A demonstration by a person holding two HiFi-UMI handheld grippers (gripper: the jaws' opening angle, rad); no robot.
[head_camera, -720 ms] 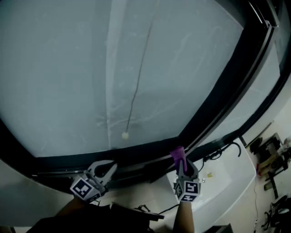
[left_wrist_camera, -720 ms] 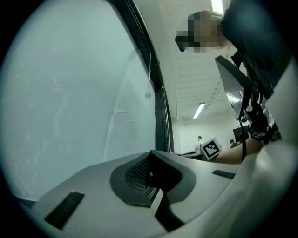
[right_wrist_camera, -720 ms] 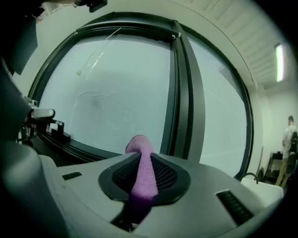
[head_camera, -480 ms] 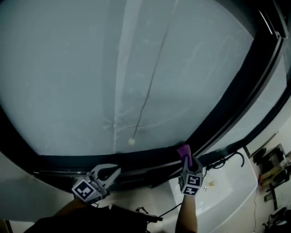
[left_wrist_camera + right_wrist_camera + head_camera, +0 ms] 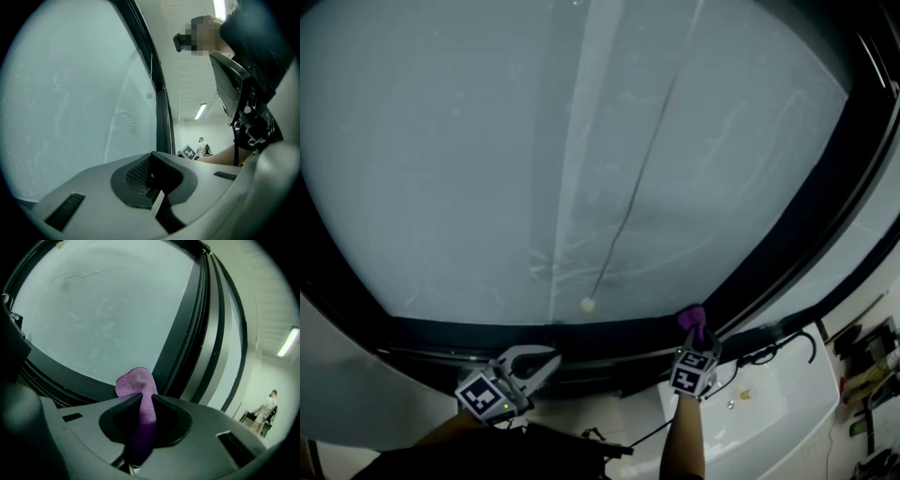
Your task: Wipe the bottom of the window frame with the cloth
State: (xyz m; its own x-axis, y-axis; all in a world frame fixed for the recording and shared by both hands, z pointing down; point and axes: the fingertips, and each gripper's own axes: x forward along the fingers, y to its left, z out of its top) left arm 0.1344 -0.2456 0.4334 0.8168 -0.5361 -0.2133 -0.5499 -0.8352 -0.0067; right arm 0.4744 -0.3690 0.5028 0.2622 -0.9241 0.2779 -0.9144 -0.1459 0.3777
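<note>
A white sill (image 5: 787,427) is running along the near edge below a large frosted window. On the near left, the left gripper (image 5: 546,361) is hovering with its jaws pressed together on nothing. Further right, the right gripper (image 5: 697,337) is clenching the purple cloth (image 5: 692,317), whose free tip is poking out over the bottom of the window frame (image 5: 581,334) at its right corner; contact is unclear. Wiping seems to be at that end, with the rail leftward probably waiting. Beyond, a cord bead (image 5: 588,304) is hanging against the pane.
</note>
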